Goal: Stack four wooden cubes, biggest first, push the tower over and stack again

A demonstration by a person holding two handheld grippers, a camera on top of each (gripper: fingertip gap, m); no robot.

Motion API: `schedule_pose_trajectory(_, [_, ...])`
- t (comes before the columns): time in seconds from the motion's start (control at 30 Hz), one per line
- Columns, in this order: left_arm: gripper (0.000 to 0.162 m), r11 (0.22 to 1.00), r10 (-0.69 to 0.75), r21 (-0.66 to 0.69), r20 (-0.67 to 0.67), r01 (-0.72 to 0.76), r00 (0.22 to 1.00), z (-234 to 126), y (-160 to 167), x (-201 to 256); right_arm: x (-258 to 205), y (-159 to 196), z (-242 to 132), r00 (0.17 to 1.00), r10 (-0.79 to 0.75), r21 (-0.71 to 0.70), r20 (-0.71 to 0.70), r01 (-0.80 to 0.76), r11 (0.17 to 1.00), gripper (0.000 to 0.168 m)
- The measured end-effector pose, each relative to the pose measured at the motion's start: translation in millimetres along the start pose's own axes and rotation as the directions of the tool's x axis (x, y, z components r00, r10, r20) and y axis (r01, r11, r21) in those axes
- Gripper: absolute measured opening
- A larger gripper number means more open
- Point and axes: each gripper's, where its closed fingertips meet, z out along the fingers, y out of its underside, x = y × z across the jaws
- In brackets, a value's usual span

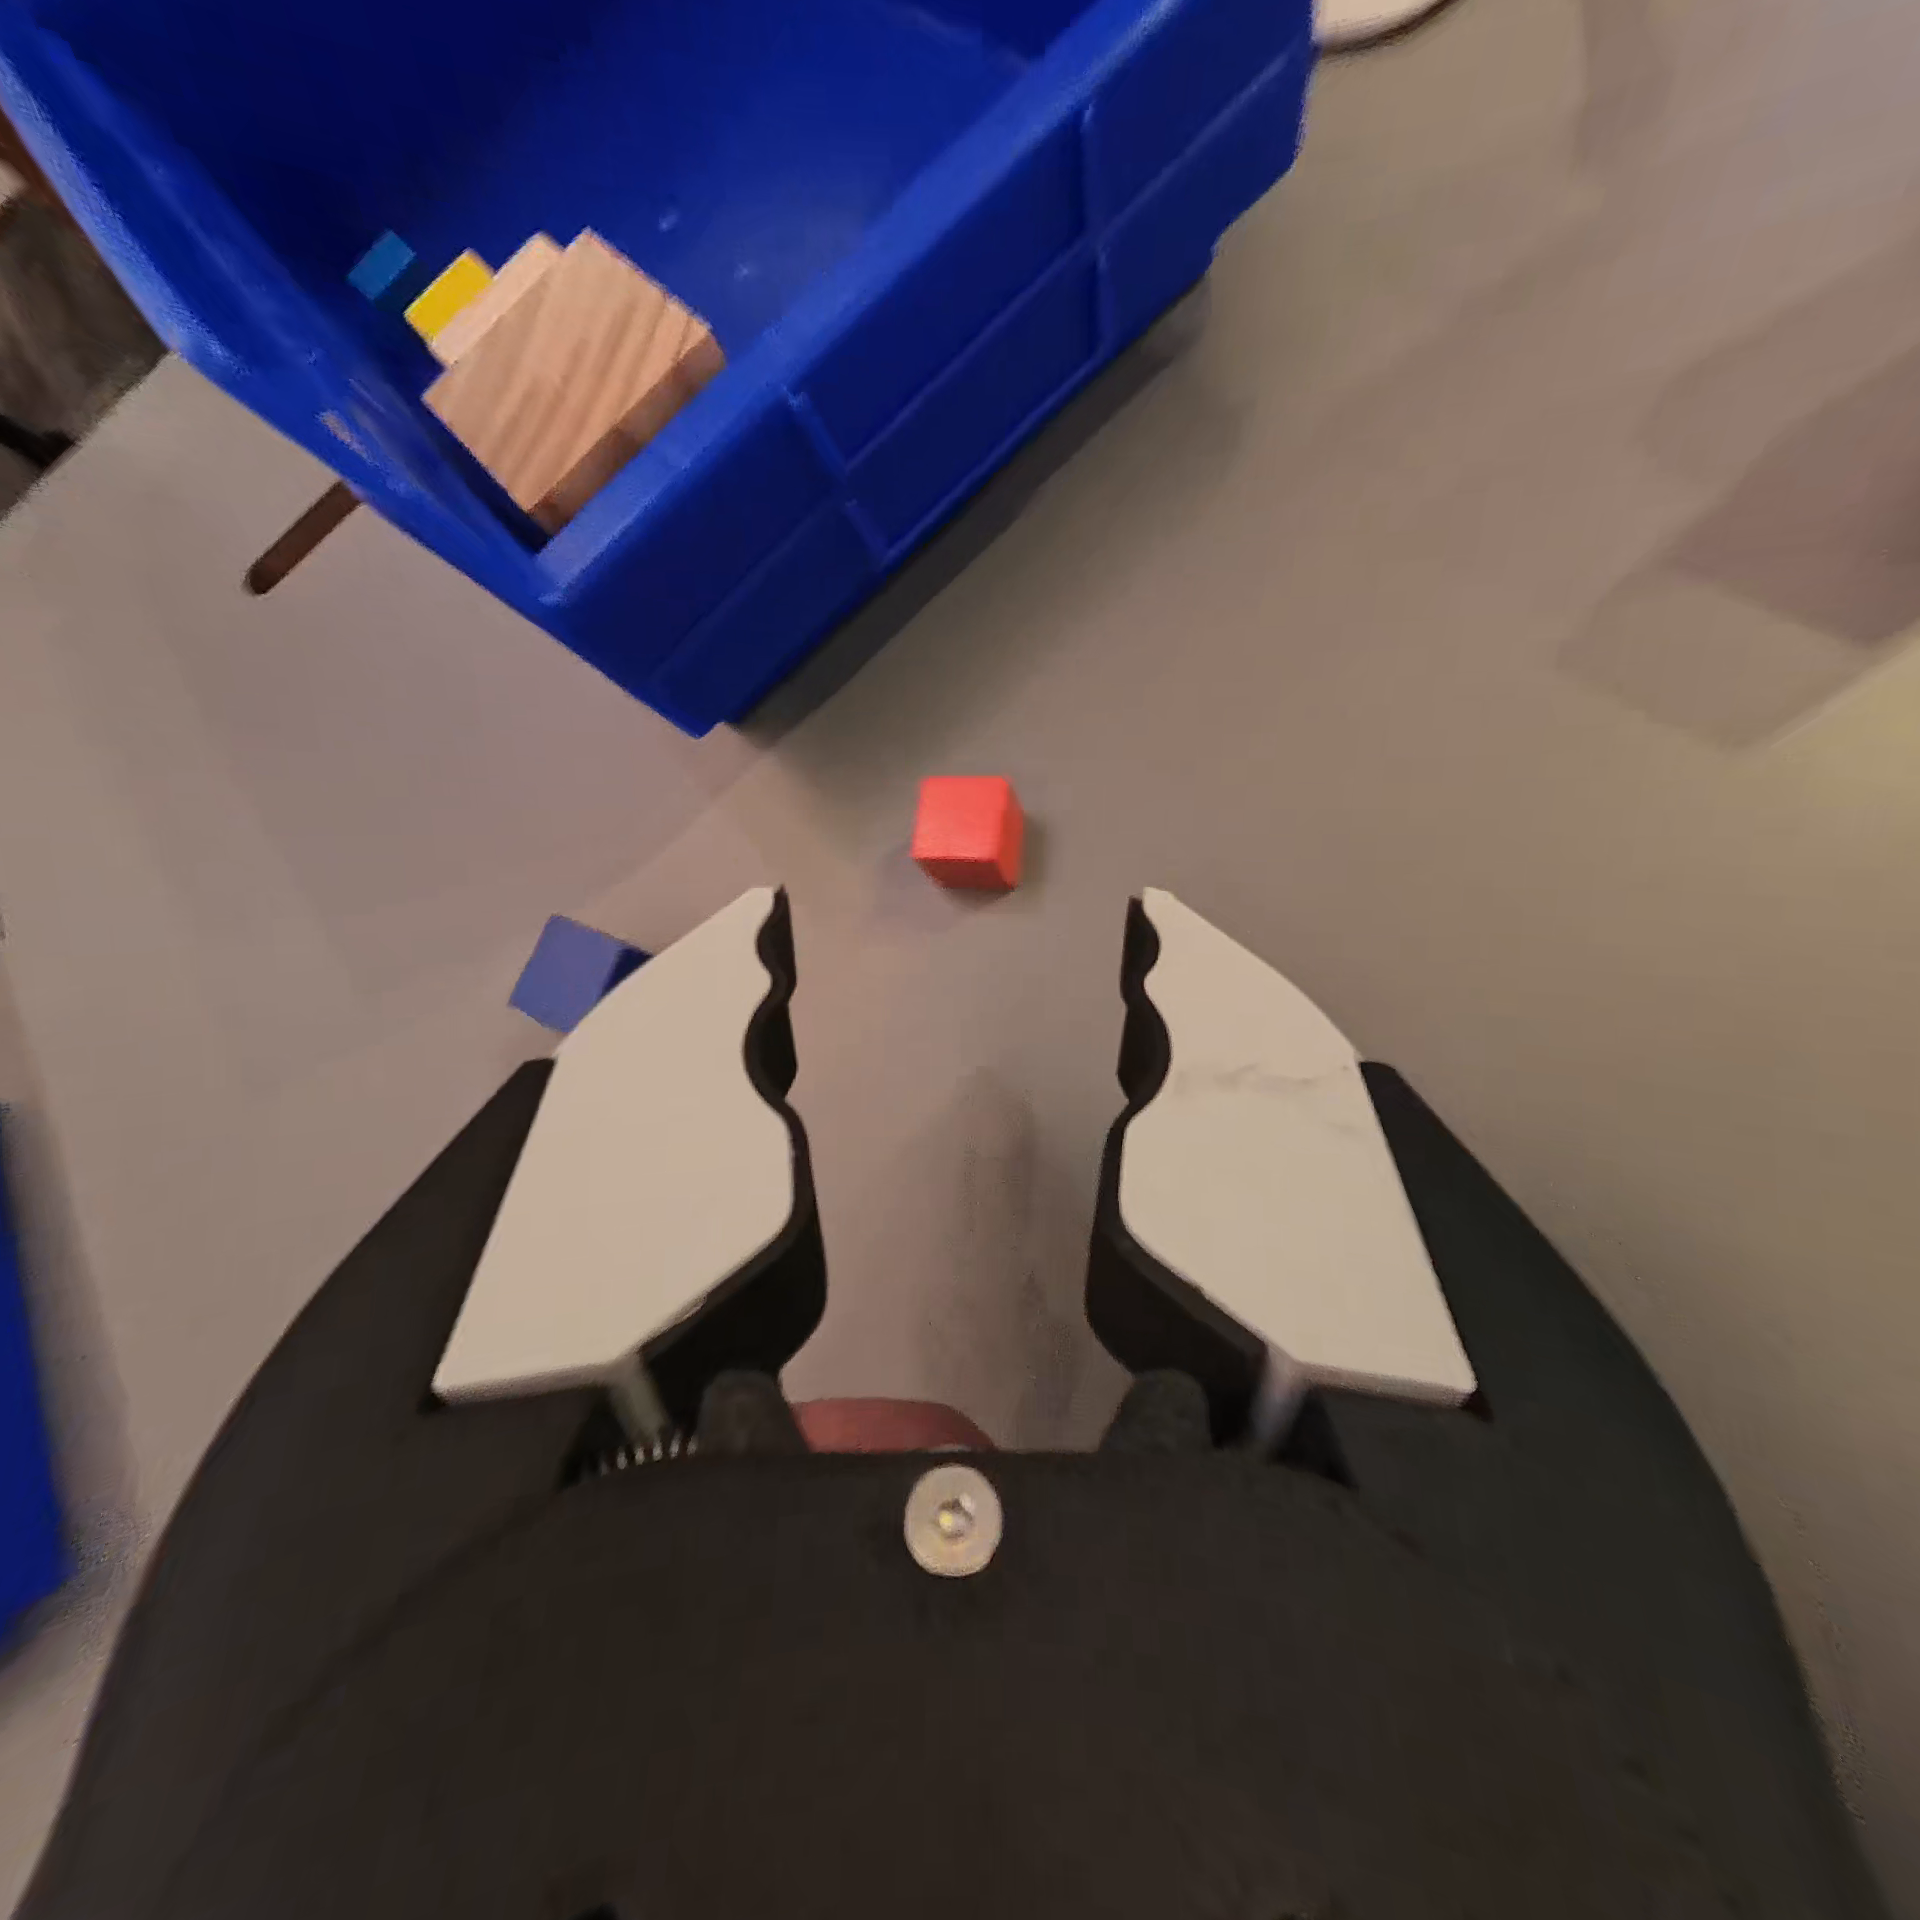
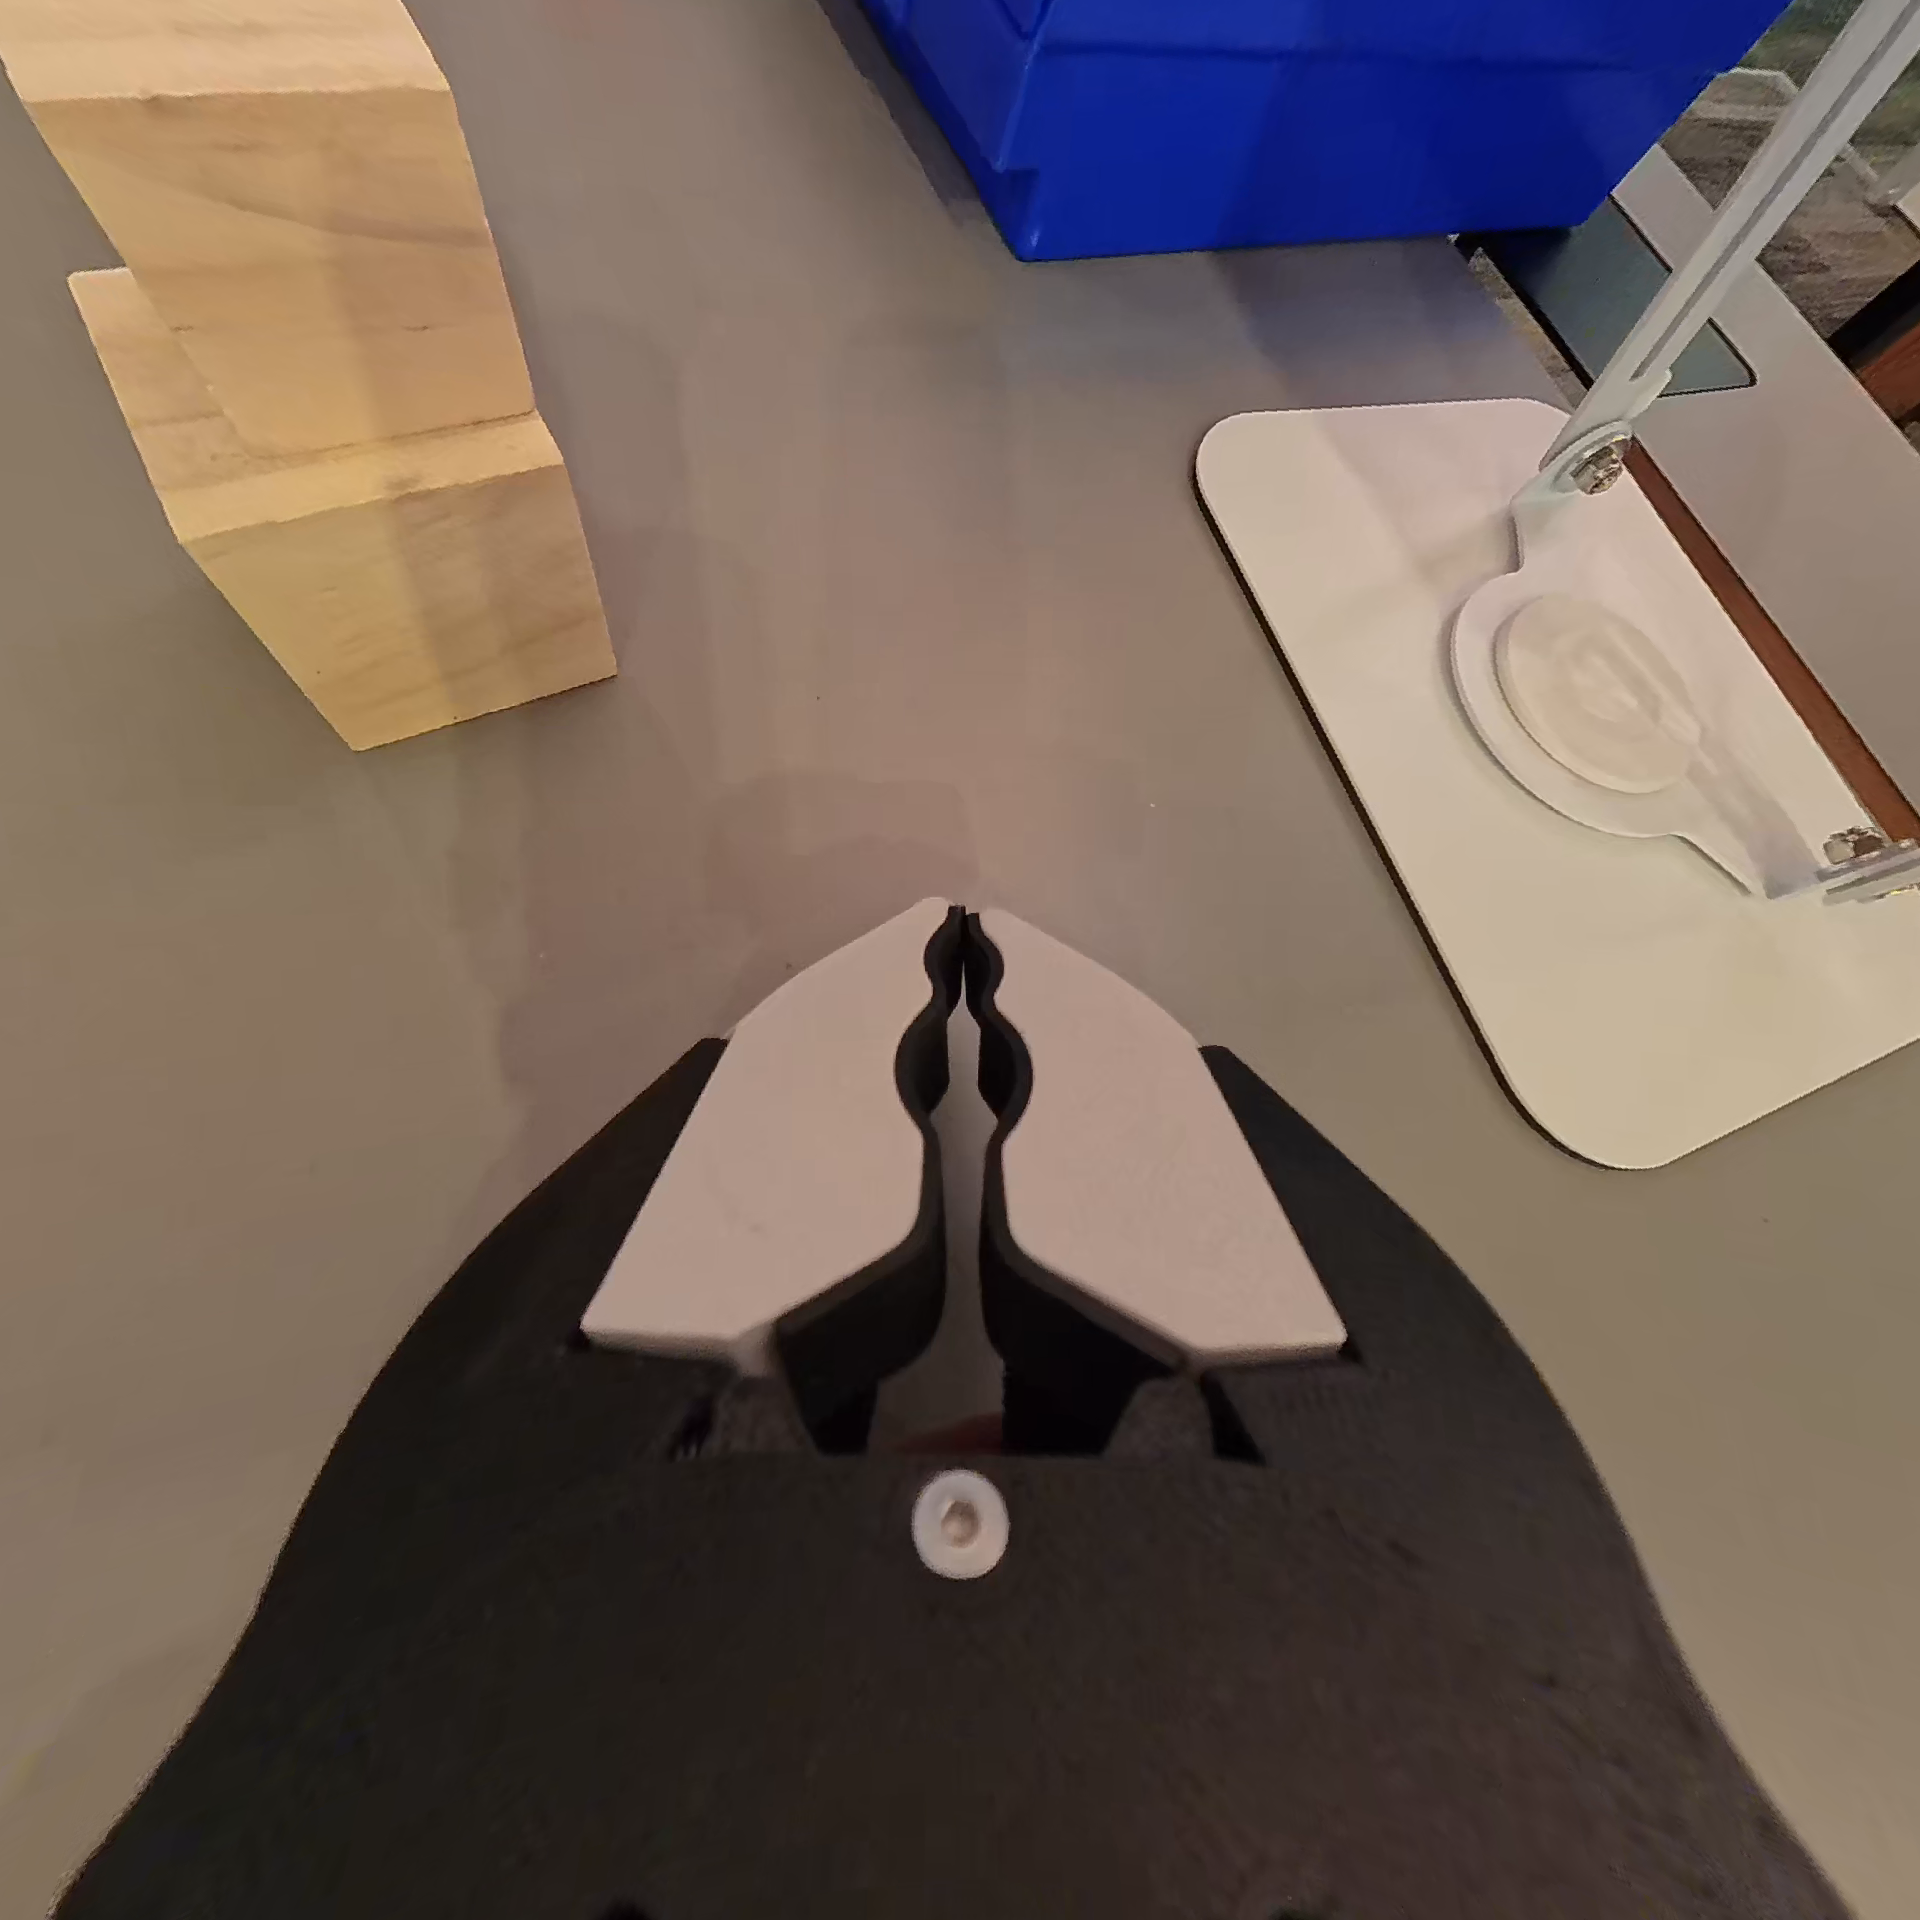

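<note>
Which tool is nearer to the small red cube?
Left. The open left tool has the red cube just ahead of its tips. The shut right tool shows no red cube in its view.

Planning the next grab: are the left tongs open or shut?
Open: the left tongs show bare grey table between their parted tips, holding nothing.

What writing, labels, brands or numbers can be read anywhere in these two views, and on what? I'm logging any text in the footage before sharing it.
None can be read in either view.
blue bin: no label or print shows on its walls.
red cube, wooden blocks: plain faces.
white stand base: a raised round mark, too faint to tell whether it bears text.
left gripper, right gripper: unmarked.
</note>
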Motion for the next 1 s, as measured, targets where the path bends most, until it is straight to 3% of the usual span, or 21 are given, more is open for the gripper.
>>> schedule_pose_trajectory(0.17, [0.064,1.000,-0.011,-0.017,0.120,0.013,0.993,6.5,5.5,-49.3,0.0,0.2,0.2,1.000,-0.001,-0.002,-0.002,0.001,1.000,0.000])
schedule_pose_trajectory(0.3, [0.064,0.989,-0.089,-0.110,0.084,0.098,0.992,22.5,35.8,-83.5,-0.8,0.5,0.5,1.000,-0.003,-0.004,0.003,0.003,1.000,0.000])
schedule_pose_trajectory(0.37, [0.052,0.974,-0.172,-0.158,-0.042,0.163,0.984,34.8,52.3,-78.1,-1.0,0.6,0.7,1.000,-0.005,-0.005,0.004,0.005,1.000,0.000])
schedule_pose_trajectory(0.43, [0.044,0.973,-0.187,-0.148,-0.068,0.176,0.980,43.0,57.0,-82.3,-1.2,0.6,0.7,1.000,-0.005,-0.005,0.005,0.005,1.000,0.000])
schedule_pose_trajectory(0.6, [0.025,0.986,-0.169,-0.032,-0.130,0.166,0.977,50.3,41.9,-77.7,-1.3,0.9,0.9,1.000,-0.006,-0.007,0.006,0.006,1.000,0.000])
schedule_pose_trajectory(0.77, [0.000,0.984,-0.130,0.100,-0.172,0.149,0.976,27.3,13.5,-54.3,-1.4,1.0,1.0,1.000,-0.007,-0.009,0.006,0.008,1.000,0.000])
schedule_pose_trajectory(0.9, [0.000,0.996,-0.069,0.046,-0.109,0.074,0.992,20.0,11.3,-45.8,-1.9,1.2,1.2,1.000,-0.011,-0.010,0.007,0.011,1.000,0.000])
schedule_pose_trajectory(0.97, [0.033,0.997,-0.071,0.008,-0.006,0.071,0.997,24.7,16.5,-60.9,-2.1,1.2,1.1,1.000,-0.013,-0.010,0.005,0.013,1.000,0.000])
schedule_pose_trajectory(1.0, [0.035,0.996,-0.091,-0.002,-0.010,0.091,0.996,29.1,18.1,-62.6,-2.0,1.2,1.1,1.000,-0.014,-0.010,0.005,0.014,1.000,0.000])
